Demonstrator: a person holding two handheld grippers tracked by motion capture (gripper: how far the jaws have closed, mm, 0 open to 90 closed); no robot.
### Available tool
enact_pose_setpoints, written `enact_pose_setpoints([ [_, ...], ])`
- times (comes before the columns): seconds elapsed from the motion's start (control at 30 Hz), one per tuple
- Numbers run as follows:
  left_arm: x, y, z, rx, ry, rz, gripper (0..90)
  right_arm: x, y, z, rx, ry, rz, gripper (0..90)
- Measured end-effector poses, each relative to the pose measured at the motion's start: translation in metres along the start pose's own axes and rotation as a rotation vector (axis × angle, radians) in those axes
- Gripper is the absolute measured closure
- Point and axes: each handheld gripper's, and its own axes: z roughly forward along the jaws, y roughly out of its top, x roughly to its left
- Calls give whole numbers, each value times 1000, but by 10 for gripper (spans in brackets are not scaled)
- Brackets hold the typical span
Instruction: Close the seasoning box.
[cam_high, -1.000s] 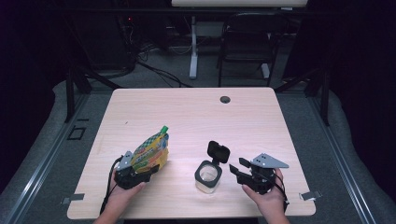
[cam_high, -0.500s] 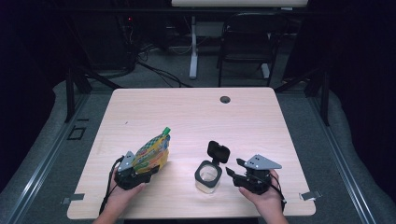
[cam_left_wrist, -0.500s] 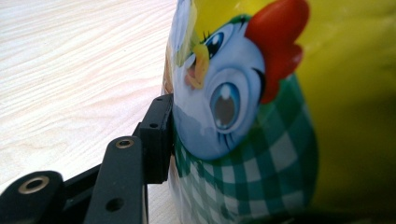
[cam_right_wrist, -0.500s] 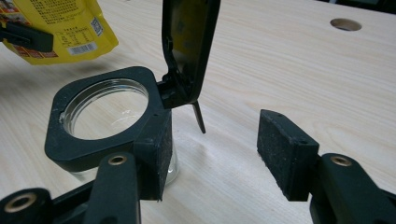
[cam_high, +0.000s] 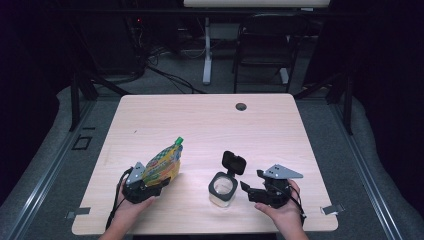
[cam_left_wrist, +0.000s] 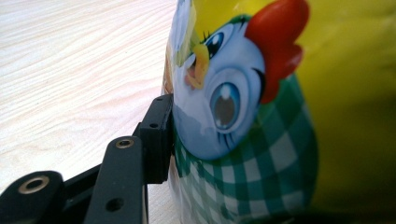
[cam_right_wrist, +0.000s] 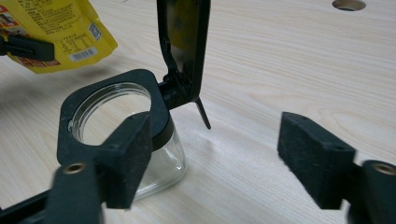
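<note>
Desk (cam_high: 200, 125) from the high view: the left claw (cam_high: 150, 186) grips a yellow pouch (cam_high: 162, 162) near the front-left corner, spout tilted up, probably readied for pouring. A glass jar (cam_high: 222, 190) stands at the front edge, lid (cam_high: 233, 162) flipped open; the right claw (cam_high: 250, 192) sits just beside it.

Left gripper view: a pad (cam_left_wrist: 159, 135) presses the pouch (cam_left_wrist: 261, 116), so it is firmly clenched.

Right gripper view: jaws have just been opening, now wide and released; nothing is between them. The jar (cam_right_wrist: 135, 140) is beside the near pad, lid (cam_right_wrist: 184, 42) upright.
</note>
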Motion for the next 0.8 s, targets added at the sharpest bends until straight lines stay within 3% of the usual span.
enact_pose_setpoints([
  [0.2,-1,1,-1,1,9,12,531,1,0,0,0,14,-10,230],
  [0.37,-3,1,-2,6,20,31,532,1,0,0,4,19,-46,420],
  [0.47,-4,2,-2,11,24,43,532,3,0,-1,1,34,-74,478],
  [0.6,-6,2,-1,17,23,58,532,9,0,-2,-21,33,-94,488],
  [0.8,-8,2,-1,22,30,75,532,10,0,-1,-4,43,-104,491],
])
